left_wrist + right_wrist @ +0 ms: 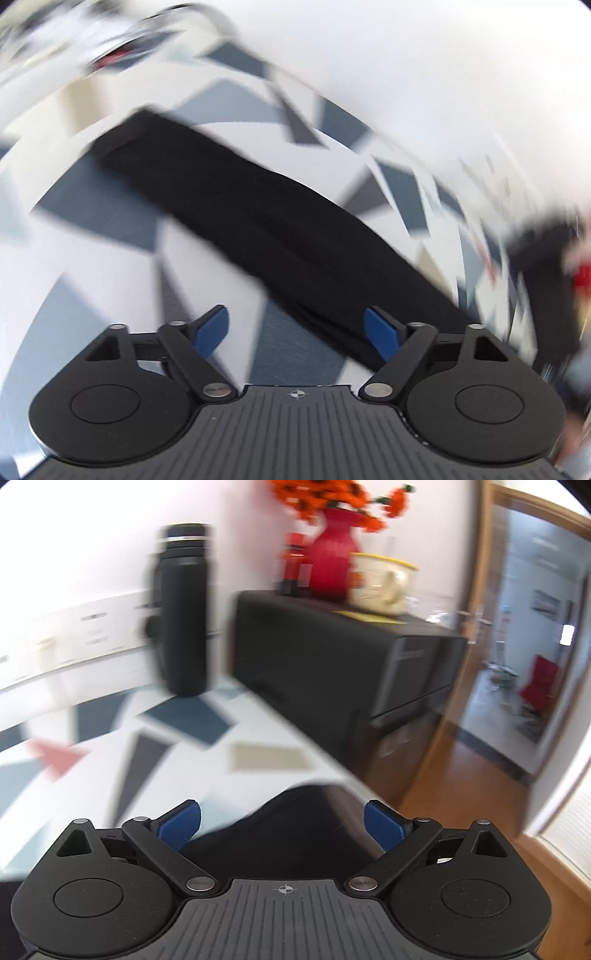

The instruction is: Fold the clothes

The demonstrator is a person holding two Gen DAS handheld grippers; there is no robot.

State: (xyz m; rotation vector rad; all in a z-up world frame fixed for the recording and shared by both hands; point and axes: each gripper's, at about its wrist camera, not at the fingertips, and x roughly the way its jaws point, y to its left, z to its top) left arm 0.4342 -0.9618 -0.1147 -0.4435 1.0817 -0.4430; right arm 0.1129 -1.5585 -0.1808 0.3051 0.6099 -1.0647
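The long black folded cloth garment (258, 210) lies diagonally across the white worktop with grey-blue geometric shapes (92, 206). The left hand-held gripper (297, 328) stands wide, holding nothing; the right hand-held gripper (282, 823) stands wide above the garment's end near the worktop edge

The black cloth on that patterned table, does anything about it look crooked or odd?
Slightly. The black cloth lies as a long folded strip running diagonally across the patterned table, and in the right wrist view one end sits at the table's edge. Both sets of jaws are open. No damage shows.
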